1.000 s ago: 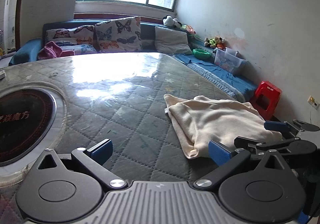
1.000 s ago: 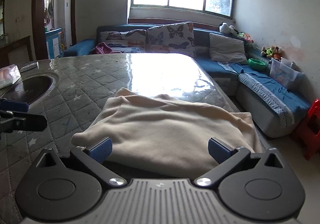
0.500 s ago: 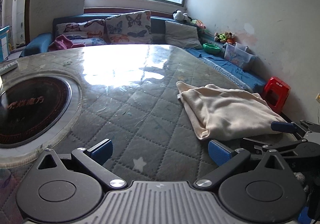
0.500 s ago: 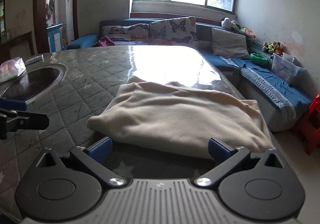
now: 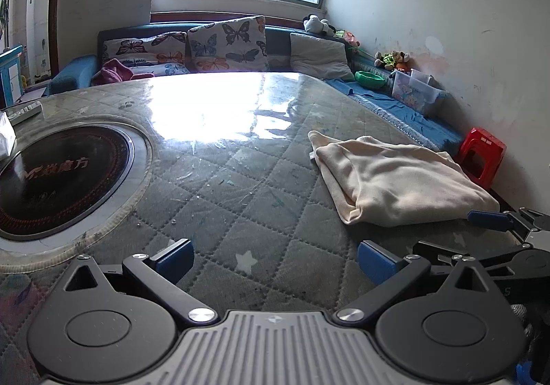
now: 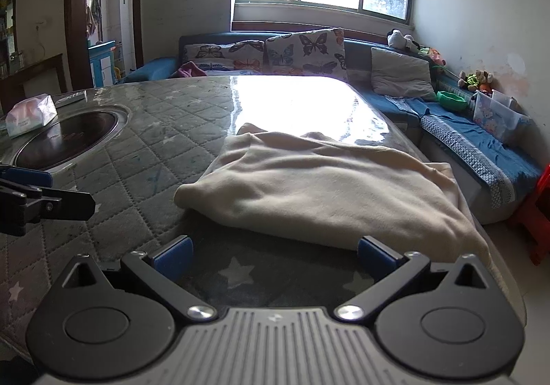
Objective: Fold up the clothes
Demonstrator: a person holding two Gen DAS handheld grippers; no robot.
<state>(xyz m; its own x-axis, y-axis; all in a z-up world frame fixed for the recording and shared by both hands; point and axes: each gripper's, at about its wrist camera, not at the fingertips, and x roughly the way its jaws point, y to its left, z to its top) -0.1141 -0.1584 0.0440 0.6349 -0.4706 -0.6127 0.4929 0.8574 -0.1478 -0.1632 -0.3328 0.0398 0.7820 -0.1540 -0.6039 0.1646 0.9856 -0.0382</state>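
Both grippers have drawn back from the folded cream cloth; left gripper and right gripper gape released, holding nothing.

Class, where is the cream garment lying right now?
The folded cream garment lies on the quilted table near its right edge, just ahead of the open right gripper.

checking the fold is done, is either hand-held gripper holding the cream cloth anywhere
Nothing is held. The left hand-held gripper and right hand-held gripper are both open, short of the folded cream cloth.
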